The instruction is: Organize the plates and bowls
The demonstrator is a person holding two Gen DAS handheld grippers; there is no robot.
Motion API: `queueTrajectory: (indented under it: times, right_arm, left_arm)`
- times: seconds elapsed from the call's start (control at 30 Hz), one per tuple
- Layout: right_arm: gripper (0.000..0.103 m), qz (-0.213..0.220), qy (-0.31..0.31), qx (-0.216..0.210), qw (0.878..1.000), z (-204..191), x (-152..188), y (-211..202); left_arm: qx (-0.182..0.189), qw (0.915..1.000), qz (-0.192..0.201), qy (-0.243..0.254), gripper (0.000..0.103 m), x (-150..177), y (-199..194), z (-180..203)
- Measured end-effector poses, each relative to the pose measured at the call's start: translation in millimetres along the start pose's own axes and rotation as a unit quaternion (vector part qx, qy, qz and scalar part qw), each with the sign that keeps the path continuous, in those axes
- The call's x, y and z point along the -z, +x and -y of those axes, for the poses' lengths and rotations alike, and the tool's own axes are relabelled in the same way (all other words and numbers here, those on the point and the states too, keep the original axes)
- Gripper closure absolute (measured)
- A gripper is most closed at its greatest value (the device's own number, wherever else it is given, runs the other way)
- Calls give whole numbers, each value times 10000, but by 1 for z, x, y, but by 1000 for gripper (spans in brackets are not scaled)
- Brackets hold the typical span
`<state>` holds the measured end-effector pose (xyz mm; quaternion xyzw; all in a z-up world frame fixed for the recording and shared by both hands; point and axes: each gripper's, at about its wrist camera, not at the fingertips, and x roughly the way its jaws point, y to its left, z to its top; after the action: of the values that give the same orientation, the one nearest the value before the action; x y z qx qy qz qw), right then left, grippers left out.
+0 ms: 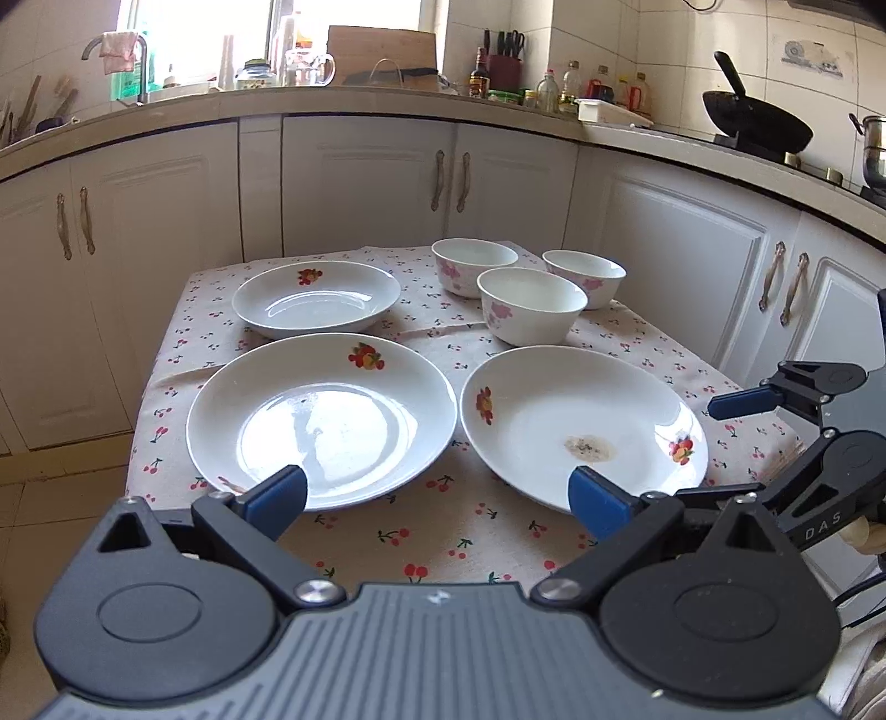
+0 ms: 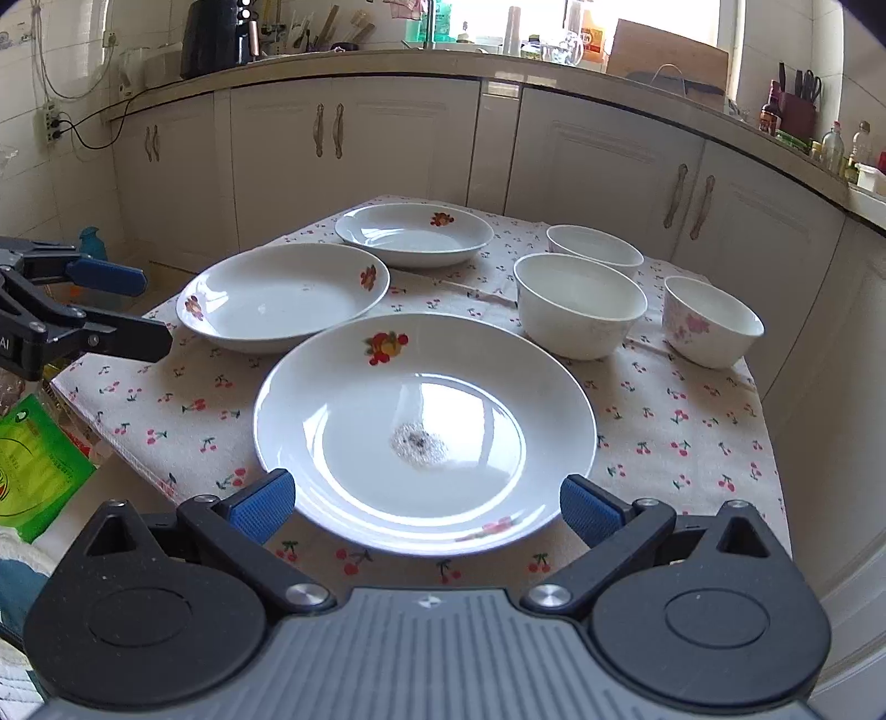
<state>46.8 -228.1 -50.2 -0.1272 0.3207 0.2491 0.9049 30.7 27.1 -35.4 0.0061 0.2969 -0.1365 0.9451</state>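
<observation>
I see three white plates [image 2: 425,432] with red-and-yellow fruit prints, and the one at the cloth's near edge carries a grey-brown stain. Three white bowls [image 2: 580,304] show pink blossoms. The tablecloth [image 2: 681,421] is cream with red cherries. My gripper pads [image 2: 260,504] are blue.

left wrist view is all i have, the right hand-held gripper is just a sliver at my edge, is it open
observer: Yes. The right hand-held gripper is open and empty, its fingers spread either side of the stained plate's near rim.
operator: anything low by the near left corner i cant see
observer: A green packet lies below the table edge there.
operator: and the counter further left
observer: A black appliance stands on it.
</observation>
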Motion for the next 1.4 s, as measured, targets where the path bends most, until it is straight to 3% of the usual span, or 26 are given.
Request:
queueTrajectory:
  times: [0.43,0.97,1.27,1.4]
  right_arm:
    - [0,-131,204,-236,9994,11,23,19]
    - [0,-102,56,-347,9993,7,18,36]
    - [0,142,142,-205,9996,5,25,34]
    - [0,203,171,-168,9995,4,27,32]
  left_arm:
    - [350,9981,-368,349,3,-17,20,15]
    - [864,9872,-858,1026,3,-51,65,26]
    - [1303,9742,-1134,1451,3,-75,103,36]
    - [1562,9643,-1372,1643,3,-85,124,40]
